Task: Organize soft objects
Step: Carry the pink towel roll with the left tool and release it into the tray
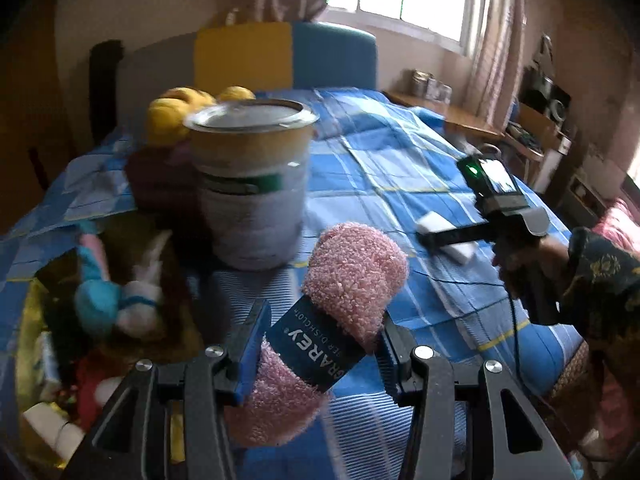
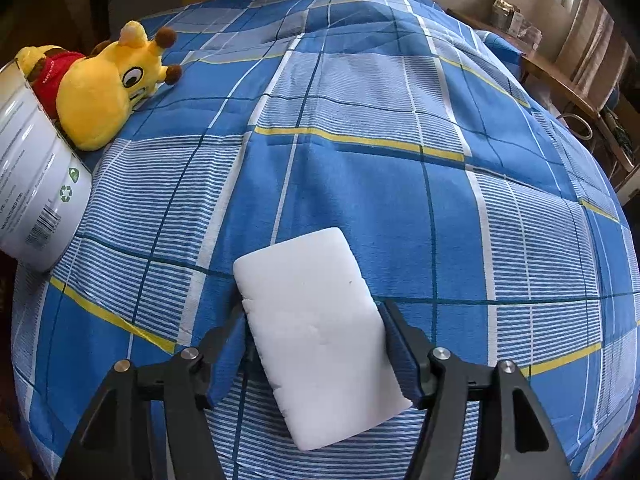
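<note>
Right wrist view: white sponge (image 2: 320, 332) lies flat on bedspread (image 2: 400, 80) between right gripper (image 2: 316, 356) jaws, long axis pointing away; jaws apart, pads flanking, no squeeze evident. Left gripper (image 1: 320, 344) clamps pink dishcloth (image 1: 340, 300).

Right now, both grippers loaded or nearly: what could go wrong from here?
1. The left gripper holds the pink dishcloth by its paper band only; it could slip out mid-carry.
2. The tall can stands close ahead on soft bedding; a swing might topple it.
3. The right gripper straddles the white sponge with its left finger set off; closing may pinch the bedsheet.
</note>
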Tool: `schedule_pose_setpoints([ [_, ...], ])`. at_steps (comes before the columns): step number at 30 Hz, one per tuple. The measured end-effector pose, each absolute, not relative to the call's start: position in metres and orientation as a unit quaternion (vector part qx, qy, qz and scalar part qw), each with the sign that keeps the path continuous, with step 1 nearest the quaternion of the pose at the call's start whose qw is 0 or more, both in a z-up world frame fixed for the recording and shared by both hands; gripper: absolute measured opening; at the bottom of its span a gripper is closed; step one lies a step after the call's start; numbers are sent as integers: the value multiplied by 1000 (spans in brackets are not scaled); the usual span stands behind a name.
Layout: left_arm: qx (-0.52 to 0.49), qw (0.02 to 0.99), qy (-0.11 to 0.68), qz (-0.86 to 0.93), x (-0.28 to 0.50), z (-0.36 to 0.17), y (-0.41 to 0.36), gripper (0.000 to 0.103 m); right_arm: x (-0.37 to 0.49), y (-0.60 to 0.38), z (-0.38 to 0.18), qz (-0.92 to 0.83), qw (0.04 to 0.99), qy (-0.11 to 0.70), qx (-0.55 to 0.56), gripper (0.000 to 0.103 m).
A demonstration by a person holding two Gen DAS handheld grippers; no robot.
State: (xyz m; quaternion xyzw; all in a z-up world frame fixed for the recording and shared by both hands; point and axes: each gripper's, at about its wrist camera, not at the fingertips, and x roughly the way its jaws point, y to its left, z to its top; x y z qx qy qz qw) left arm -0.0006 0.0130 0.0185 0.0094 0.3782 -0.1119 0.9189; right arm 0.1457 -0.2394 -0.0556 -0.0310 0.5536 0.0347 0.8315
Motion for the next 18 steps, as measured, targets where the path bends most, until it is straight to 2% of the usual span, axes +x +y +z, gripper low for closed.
schedule_pose_setpoints([
  [18,-46,923,381,6,-9,14,113,50,138,-235,-59,37,838,543,-46,66],
])
